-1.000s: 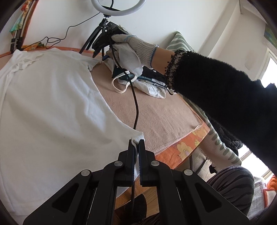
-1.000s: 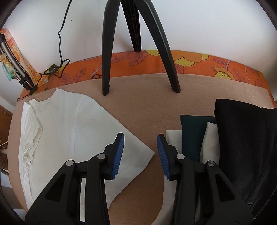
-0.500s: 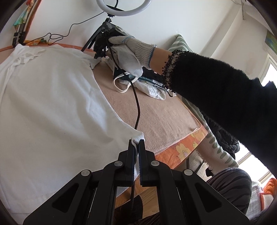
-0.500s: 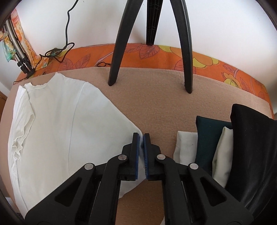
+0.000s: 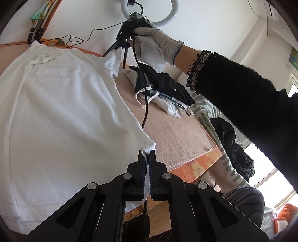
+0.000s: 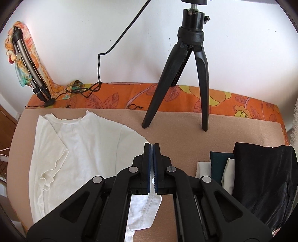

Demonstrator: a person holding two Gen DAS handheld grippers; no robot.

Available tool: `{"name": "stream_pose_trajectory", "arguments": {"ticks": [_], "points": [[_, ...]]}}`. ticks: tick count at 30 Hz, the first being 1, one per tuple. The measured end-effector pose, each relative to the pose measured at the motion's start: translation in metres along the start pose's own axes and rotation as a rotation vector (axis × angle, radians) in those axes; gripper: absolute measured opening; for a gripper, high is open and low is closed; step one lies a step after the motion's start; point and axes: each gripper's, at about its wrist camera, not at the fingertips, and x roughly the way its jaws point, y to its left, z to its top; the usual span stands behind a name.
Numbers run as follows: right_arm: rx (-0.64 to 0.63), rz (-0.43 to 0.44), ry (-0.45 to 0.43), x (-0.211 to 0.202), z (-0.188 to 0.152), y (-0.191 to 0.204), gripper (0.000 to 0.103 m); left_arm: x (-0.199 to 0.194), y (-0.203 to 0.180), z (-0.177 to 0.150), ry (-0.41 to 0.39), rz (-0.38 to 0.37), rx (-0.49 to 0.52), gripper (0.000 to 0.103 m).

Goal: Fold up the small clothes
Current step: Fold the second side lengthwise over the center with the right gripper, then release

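Note:
A white T-shirt lies spread on a tan blanket. My left gripper is shut on the shirt's near hem corner and holds it raised. My right gripper is shut on the shirt's sleeve edge, lifted off the blanket. In the left wrist view the gloved hand holds the right gripper high near the far side, with white cloth hanging from it.
A pile of folded dark and white clothes sits at the right, also in the left wrist view. A black tripod stands at the back on the orange floral cover. A ring light and cables hang above.
My right gripper closed on the shirt's sleeve edge and lifted it up. My left gripper stayed shut on the hem corner and rose a little.

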Motion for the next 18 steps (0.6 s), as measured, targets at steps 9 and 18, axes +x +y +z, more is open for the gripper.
{"name": "stream_pose_trajectory", "arguments": {"ticks": [9, 18], "points": [[-0.033, -0.044, -0.012, -0.014, 0.012, 0.045, 0.003, -0.017, 0.012, -0.002, -0.043, 0.009, -0.049, 0.002], [-0.117, -0.051, -0.056, -0.031, 0.022, 0.124, 0.003, -0.049, 0.039, -0.01, -0.091, 0.064, -0.142, 0.002]]}}
